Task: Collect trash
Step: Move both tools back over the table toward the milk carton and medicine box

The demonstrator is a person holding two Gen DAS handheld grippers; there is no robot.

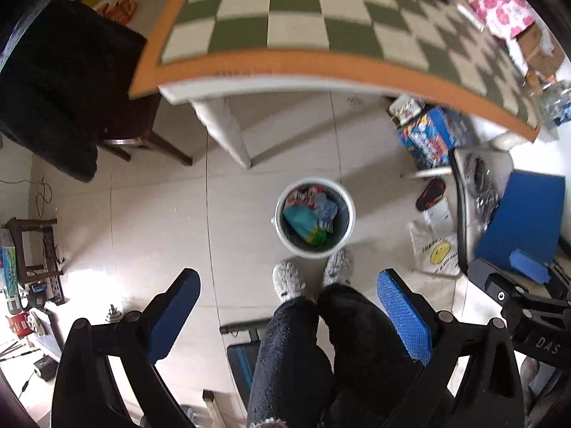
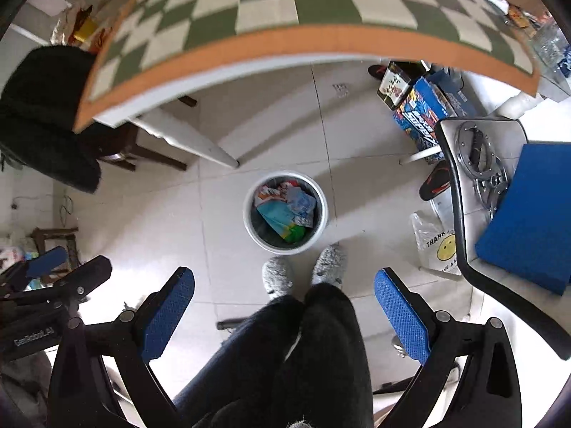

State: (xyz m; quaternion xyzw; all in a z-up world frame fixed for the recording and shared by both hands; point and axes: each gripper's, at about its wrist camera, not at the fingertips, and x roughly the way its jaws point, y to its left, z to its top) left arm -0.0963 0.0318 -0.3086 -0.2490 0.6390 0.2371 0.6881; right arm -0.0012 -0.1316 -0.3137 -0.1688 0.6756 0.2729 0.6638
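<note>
A round white trash bin [image 1: 348,214] [image 2: 321,210] stands on the tiled floor in front of a person's slippered feet. Crumpled colourful wrappers [image 1: 308,215] [image 2: 285,210] lie inside it. My left gripper [image 1: 289,280] is open and empty, held high above the person's legs and pointing down toward the bin. My right gripper [image 2: 283,278] is likewise open and empty at about the same height. Each gripper shows at the edge of the other's view: the right gripper [image 1: 517,271] and the left gripper [image 2: 53,267].
A table with a green-and-white checkered cloth [image 1: 303,18] [image 2: 321,3] spans the top; its white leg [image 1: 228,132] stands near the bin. A dark chair [image 1: 71,100] is left. Right: a grey seat [image 2: 460,164] with a blue pad [image 2: 528,214], boxes [image 1: 431,135], a smiley bag [image 2: 437,246].
</note>
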